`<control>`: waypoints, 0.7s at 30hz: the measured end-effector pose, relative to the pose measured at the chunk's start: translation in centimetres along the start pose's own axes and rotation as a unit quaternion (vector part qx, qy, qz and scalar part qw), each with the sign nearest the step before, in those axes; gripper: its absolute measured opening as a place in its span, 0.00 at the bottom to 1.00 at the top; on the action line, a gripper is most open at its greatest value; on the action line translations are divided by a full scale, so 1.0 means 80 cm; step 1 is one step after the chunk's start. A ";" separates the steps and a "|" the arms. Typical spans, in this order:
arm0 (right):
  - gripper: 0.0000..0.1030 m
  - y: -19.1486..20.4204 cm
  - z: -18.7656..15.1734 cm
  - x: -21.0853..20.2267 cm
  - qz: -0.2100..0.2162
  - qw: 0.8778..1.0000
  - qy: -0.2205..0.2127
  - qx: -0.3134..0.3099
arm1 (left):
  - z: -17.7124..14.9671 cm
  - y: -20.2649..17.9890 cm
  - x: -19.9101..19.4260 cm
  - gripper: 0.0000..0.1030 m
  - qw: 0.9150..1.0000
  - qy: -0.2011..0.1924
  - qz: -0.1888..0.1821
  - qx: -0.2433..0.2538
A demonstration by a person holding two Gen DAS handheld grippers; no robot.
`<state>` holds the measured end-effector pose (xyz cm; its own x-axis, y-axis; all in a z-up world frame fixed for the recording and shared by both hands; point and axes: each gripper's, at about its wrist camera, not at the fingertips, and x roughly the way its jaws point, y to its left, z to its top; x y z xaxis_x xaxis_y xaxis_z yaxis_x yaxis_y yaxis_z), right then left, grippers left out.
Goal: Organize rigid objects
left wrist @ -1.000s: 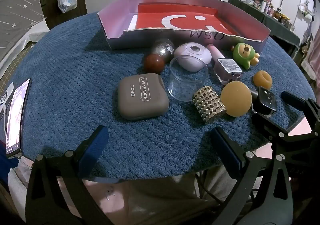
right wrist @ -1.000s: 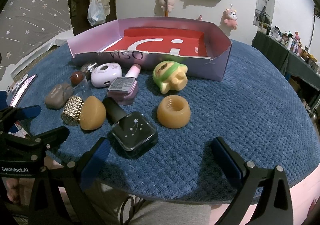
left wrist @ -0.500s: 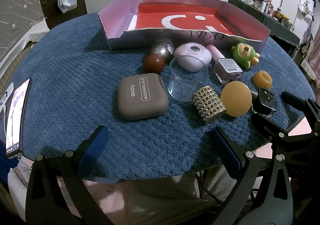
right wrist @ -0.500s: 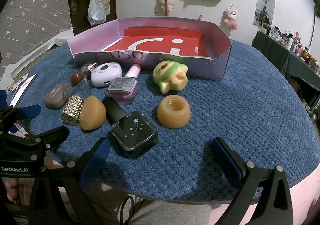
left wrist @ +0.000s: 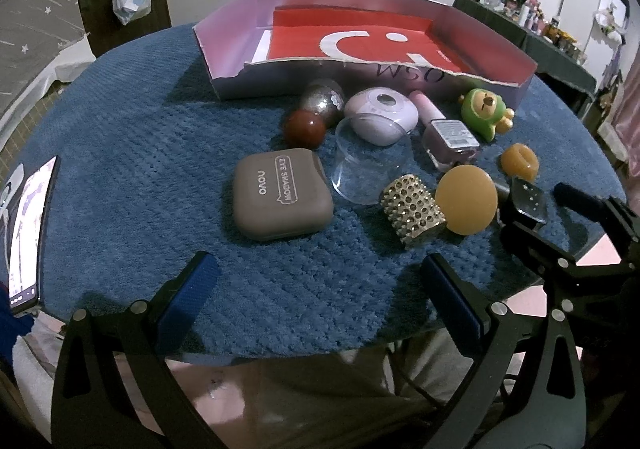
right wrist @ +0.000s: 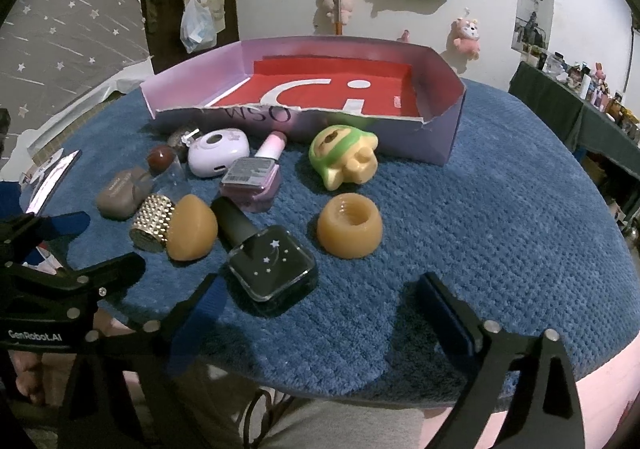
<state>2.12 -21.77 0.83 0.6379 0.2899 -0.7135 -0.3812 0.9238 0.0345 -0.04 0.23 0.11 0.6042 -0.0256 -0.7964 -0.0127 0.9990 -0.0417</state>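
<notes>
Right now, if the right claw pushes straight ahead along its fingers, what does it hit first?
Probably the black nail polish bottle, lying just ahead of the right claw, toward its left finger. The claw is open and empty, its jaws just closing slightly. Depth is uncertain; the orange ring lies beyond.

Small cosmetics and toys (left wrist: 400, 153) lie clustered on blue mat before empty red-floored box (left wrist: 492, 29)

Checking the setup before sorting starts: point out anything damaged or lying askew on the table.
The cardboard box is damaged: its front wall is torn ragged along the top edge. Both nail polish bottles, the black one and the pink one, lie on their sides on the blue mat. Nothing looks spilled.
</notes>
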 end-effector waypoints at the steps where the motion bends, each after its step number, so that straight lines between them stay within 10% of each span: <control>1: 0.89 0.000 0.001 -0.001 0.004 1.000 -0.001 0.000 | 0.000 0.001 0.000 1.00 1.000 0.000 -0.002 -0.002; 21: 0.51 0.019 0.002 -0.012 0.063 0.997 -0.014 -0.036 | 0.018 0.022 0.005 0.76 1.000 -0.013 0.006 -0.019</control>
<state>1.03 -20.60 1.72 0.6002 0.4094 -0.6872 -0.5059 0.8597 0.0703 1.31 2.00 0.57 0.6240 -0.0128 -0.7813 -0.0498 0.9972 -0.0562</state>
